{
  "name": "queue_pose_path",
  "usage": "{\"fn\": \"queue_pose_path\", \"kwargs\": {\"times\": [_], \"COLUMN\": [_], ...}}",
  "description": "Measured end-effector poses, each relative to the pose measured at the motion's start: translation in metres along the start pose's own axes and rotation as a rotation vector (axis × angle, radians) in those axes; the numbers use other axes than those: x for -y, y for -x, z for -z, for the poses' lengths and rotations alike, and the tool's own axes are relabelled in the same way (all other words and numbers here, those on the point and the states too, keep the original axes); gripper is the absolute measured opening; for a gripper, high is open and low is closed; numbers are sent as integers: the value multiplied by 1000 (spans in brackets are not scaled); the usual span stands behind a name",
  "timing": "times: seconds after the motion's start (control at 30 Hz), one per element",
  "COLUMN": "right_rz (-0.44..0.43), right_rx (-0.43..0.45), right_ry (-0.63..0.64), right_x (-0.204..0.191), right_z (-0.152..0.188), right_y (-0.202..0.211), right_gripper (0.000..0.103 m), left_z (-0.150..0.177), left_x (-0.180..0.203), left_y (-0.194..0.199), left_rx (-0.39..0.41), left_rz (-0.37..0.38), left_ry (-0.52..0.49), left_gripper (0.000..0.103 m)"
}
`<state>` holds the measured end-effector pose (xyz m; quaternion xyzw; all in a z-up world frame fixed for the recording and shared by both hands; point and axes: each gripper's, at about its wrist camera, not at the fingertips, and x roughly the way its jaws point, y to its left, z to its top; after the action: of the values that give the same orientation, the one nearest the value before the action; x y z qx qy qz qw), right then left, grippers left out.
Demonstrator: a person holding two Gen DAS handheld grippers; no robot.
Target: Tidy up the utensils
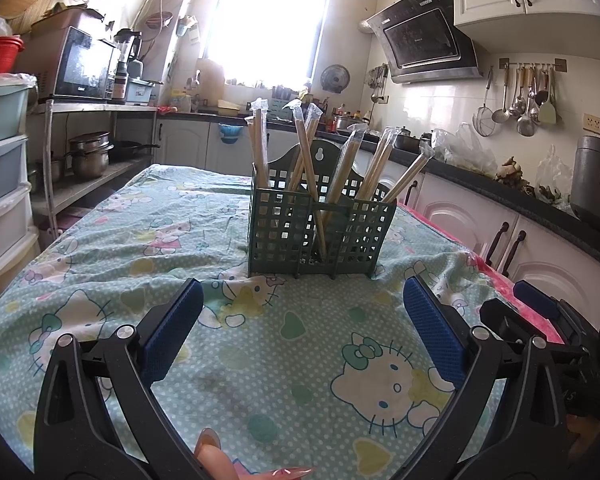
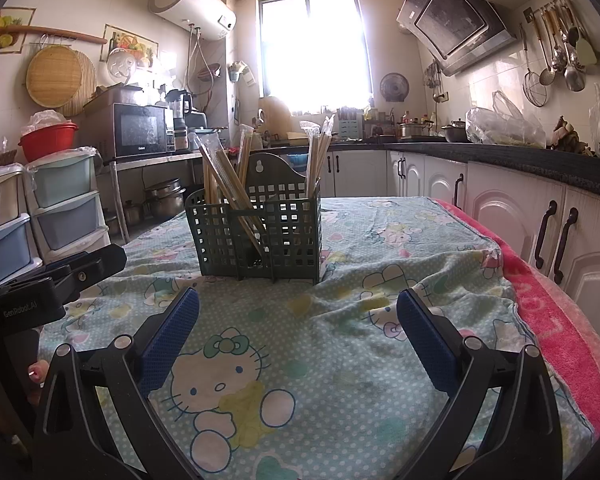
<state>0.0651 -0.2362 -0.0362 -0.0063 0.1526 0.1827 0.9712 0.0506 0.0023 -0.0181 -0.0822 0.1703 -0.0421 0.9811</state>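
Note:
A dark green lattice utensil holder (image 1: 320, 228) (image 2: 260, 232) stands upright on the cartoon-cat tablecloth (image 1: 140, 240) (image 2: 360, 320). Several plastic-wrapped wooden chopsticks (image 1: 342, 172) (image 2: 228, 188) lean inside its compartments. My left gripper (image 1: 302, 332) hovers over the cloth in front of the holder, open, nothing between its blue pads (image 1: 172, 332). My right gripper (image 2: 298, 332) sits likewise in front of the holder, open and empty. The right gripper (image 1: 540, 320) shows at the right edge of the left wrist view, and the left gripper's black body (image 2: 60, 280) at the left edge of the right wrist view.
A pink towel (image 2: 560, 320) lies along the table's right edge beside white cabinets (image 2: 540, 220). A plastic drawer unit (image 2: 60, 208) and a metal shelf with pots (image 1: 92, 156) and a microwave (image 1: 84, 64) stand to the left. Fingertips (image 1: 220, 460) show at the bottom.

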Motion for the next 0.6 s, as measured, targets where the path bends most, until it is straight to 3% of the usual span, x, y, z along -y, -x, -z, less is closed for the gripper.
{"fn": "queue_pose_path", "kwargs": {"times": [0.6], "right_rz": [2], "right_rx": [-3], "right_ry": [-2], "right_x": [0], "right_z": [1], "right_y": [-1], "right_gripper": [96], "left_z": [3], "left_x": [1], "left_y": [-1], "left_rx": [-8], "left_rz": [6], "left_ry": [-4], "left_gripper": [92]}}
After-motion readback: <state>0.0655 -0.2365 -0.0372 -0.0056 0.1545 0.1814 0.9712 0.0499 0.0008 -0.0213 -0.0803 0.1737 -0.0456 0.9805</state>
